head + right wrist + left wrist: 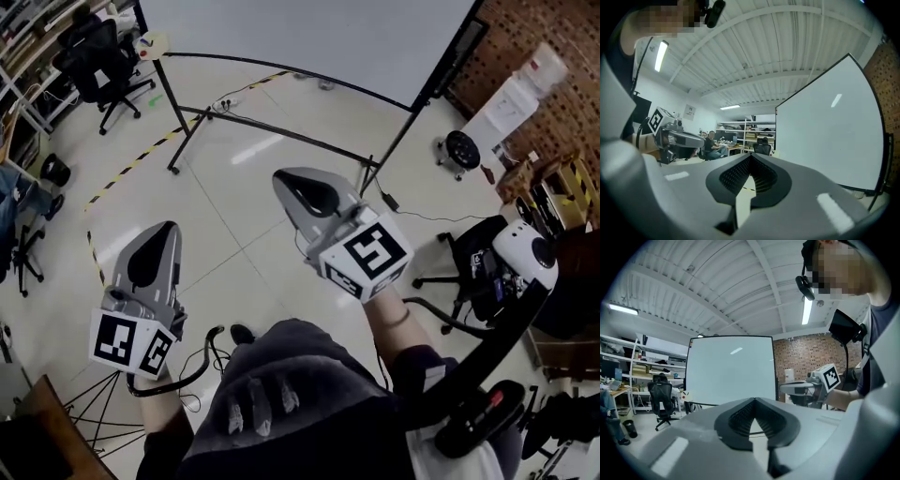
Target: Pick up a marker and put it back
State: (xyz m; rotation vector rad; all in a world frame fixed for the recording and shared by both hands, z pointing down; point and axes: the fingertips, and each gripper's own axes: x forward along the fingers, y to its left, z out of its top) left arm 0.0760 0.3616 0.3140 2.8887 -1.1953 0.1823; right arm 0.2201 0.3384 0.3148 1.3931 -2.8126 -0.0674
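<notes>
We see both grippers held out roughly level over the tiled floor (234, 220). The left gripper (161, 231) sits at the lower left of the head view, with its tag cube (131, 342) back by the hand. The right gripper (284, 180) is nearer the centre and further forward, and its tag cube (367, 253) is just behind it. The two are apart, not touching.

In the left gripper view, the left gripper (754, 400) has its jaws together. The tips meet, and only the dark ribbed pads (740, 418) show, with nothing between them. In the right gripper view, the right gripper (751, 155) is the same: jaws together, tips touching, nothing gripped.

Both grippers point toward a large whiteboard (309, 37) on a black stand (272, 127). It fills the middle of the left gripper view (731, 371) and the right side of the right gripper view (825, 140).

We cannot tell where the marker is, since no view shows it clearly. A small pale tag (152, 44) hangs at the board's left corner, too small for us to read.

A black office chair (98, 52) stands left of the board, well away from the grippers. Yellow-black tape (141, 155) runs across the floor. There is a brick wall (553, 37) at the right. A person (710, 140) sits at a desk far back in the right gripper view.
</notes>
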